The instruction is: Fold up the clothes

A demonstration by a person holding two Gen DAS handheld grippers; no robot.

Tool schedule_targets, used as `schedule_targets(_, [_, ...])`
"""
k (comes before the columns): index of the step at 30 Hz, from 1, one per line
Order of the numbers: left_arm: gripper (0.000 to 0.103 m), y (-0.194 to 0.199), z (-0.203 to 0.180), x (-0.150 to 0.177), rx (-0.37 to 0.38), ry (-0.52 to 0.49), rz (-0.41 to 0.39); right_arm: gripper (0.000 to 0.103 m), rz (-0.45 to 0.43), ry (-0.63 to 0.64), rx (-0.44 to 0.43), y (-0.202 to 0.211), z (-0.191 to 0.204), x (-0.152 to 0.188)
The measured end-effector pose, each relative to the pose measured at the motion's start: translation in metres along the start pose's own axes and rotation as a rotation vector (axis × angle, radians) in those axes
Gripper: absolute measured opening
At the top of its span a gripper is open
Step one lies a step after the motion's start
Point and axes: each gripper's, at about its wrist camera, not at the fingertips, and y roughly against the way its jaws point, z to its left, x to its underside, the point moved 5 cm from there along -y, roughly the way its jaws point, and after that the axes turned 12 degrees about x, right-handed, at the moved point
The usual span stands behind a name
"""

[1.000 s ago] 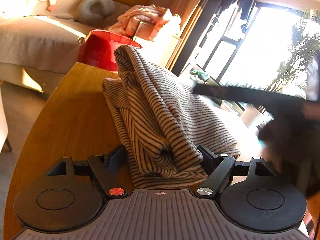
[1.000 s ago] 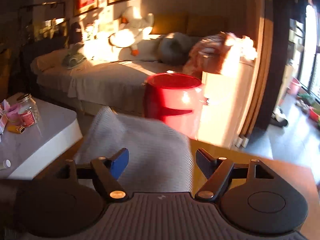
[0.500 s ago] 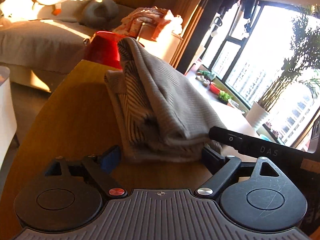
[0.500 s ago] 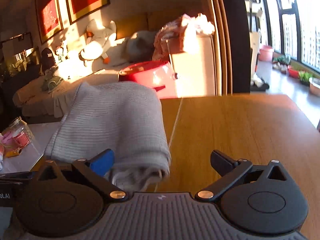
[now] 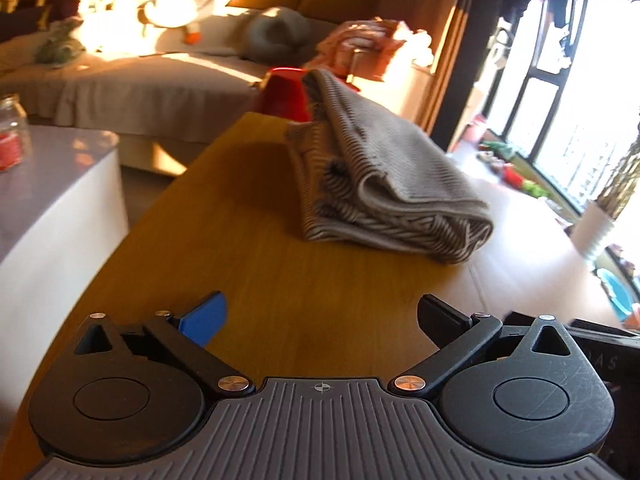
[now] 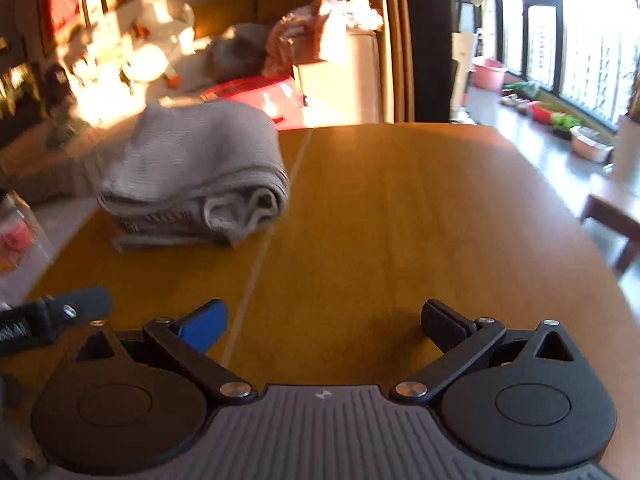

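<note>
Sunlight rakes a wooden surface (image 5: 248, 280) where a striped knit garment (image 5: 384, 188) lies folded into a thick bundle, its long axis running away from both cameras toward a red tub (image 5: 284, 92) and a sofa (image 5: 160, 80) beyond. Seen from the left wrist, the bundle sits ahead and slightly right of the left gripper (image 5: 320, 320); from the right wrist, the same garment (image 6: 196, 176) lies ahead and well to the left of the right gripper (image 6: 324, 324), across a seam in the wood. Neither gripper touches the cloth. The left gripper's jaws have just been opening and stand wide with only bare wood between them; the right gripper's jaws, too, have just been opening and stand spread wide, empty. Both point forward and down at the surface, drawn clear of the bundle. The left gripper looks the nearer and more squarely lined up, so any tidying press or shift of the fold would probably fall to it.
</note>
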Motion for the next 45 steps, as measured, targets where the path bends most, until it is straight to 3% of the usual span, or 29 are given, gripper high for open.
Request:
schedule_targets(2, [0.103, 0.0, -0.004, 0.003, -0.067, -0.043, 0.034, 0.103, 0.004, 0.046, 0.05, 0.001, 0.004, 0.004])
schedule_targets(5, [0.103, -0.001, -0.012, 0.009, -0.153, -0.111, 0.083, 0.103, 0.01, 0.035, 0.032, -0.001, 0.001, 0.004])
schedule_targets(45, [0.103, -0.001, -0.011, 0.013, -0.16, -0.098, 0.057, 0.103, 0.003, 0.064, -0.004, 0.001, 0.01, 0.005])
